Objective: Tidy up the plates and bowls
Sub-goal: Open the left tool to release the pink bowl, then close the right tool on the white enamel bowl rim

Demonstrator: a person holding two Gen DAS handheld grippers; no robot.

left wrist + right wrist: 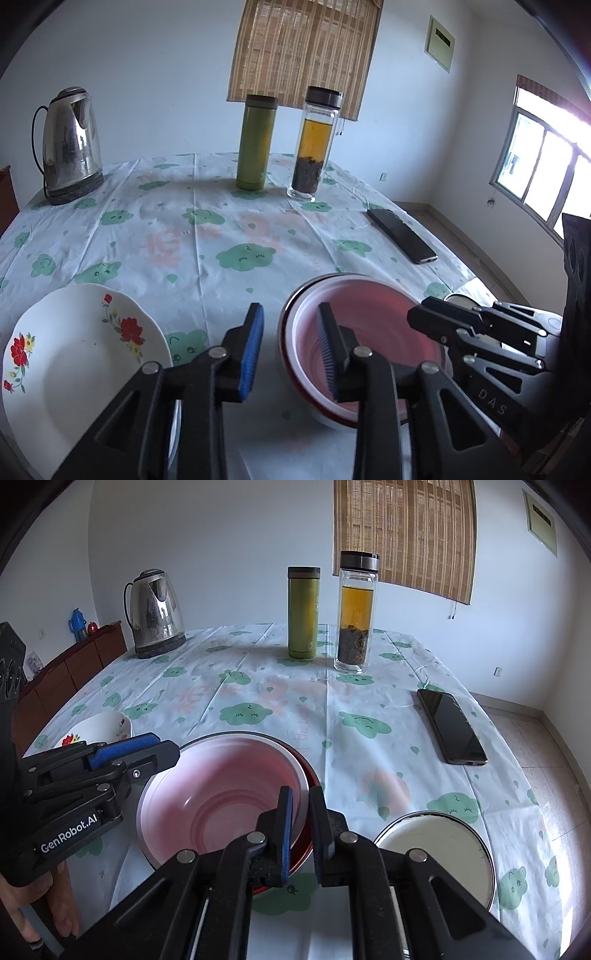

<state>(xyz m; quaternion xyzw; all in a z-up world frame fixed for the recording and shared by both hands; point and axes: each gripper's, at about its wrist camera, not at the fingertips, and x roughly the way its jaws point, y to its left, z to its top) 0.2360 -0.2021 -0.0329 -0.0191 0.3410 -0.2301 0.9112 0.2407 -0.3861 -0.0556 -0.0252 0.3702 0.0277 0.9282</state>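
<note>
— While my left tongs [291, 347] hang parted, nothing between them, where's the bowl?
— Pink bowl [221, 797] sits mouth-up on the bench [280, 701], nested in a red one [308, 775]. Round, so no long axis. My right tongs [301, 834] straddle its near rim, pads slightly apart, not pressing.

Home dining room: clothed table [280, 686], kettle [157, 613], tea bottle [354, 613], bamboo blind [406, 531].
</note>
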